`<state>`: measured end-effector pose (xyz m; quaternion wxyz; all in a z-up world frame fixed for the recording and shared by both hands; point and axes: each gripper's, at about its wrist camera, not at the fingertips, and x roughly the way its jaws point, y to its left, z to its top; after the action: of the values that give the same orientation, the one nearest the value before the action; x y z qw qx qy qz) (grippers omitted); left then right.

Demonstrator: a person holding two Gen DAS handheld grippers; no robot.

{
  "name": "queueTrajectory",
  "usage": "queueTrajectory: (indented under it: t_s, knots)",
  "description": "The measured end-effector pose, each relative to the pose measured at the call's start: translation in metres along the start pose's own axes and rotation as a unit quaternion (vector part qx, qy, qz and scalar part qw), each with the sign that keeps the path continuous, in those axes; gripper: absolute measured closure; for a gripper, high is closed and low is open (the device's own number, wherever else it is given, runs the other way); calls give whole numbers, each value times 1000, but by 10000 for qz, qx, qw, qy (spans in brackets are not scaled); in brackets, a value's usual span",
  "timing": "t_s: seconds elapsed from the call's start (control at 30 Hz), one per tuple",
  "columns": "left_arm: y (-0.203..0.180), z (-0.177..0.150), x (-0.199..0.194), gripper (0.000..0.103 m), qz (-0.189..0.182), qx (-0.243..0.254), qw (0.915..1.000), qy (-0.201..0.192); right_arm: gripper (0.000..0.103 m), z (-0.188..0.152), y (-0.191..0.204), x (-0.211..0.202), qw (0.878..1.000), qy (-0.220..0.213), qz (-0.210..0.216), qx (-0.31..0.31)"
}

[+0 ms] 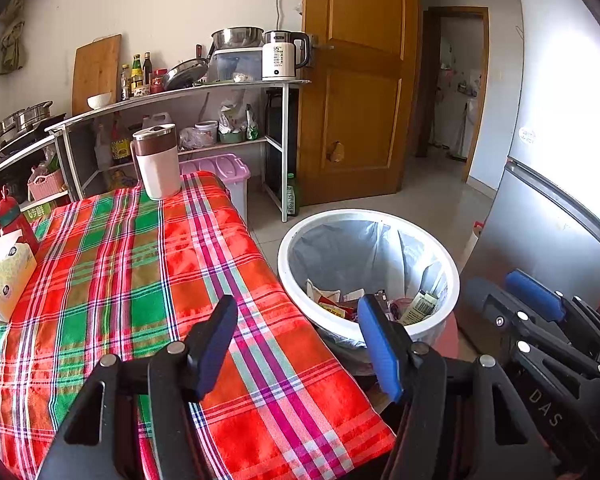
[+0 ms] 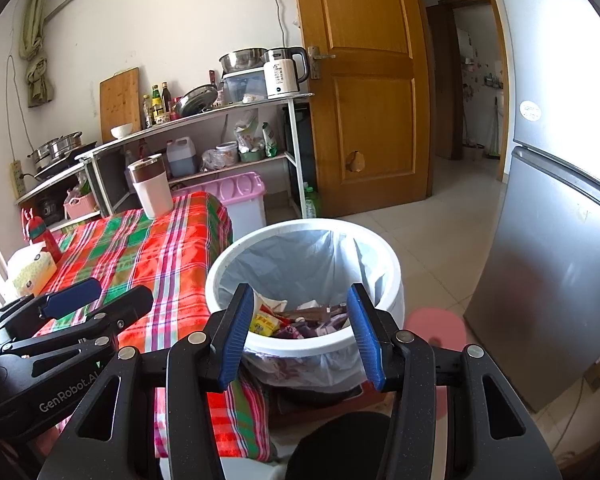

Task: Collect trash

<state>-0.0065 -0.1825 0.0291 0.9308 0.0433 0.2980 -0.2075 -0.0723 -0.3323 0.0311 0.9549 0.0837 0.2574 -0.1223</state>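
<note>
1. Left wrist view: the left gripper (image 1: 296, 344) fills the lower middle of the frame, jaws apart with nothing between them, hanging over the edge of the plaid tablecloth (image 1: 140, 280). The white trash bin (image 1: 452, 280), lined with a bag and holding wrappers (image 1: 336, 304), sits right of centre beside the table. The right gripper (image 1: 540, 300) shows at the lower right
2. Right wrist view: the right gripper (image 2: 300, 328), jaws apart and empty, is at lower centre in front of the trash bin (image 2: 396, 292); wrappers (image 2: 296, 320) lie inside. The left gripper (image 2: 88, 300) is at the lower left, over the tablecloth (image 2: 160, 248)
</note>
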Motion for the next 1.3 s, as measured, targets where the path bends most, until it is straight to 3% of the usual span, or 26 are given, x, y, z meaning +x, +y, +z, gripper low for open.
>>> queueTrajectory:
  t_s: [1.3]
  knots:
    - [2, -1, 0, 38, 18, -17, 10000, 17, 53, -1, 3, -2, 10000, -26, 58, -34]
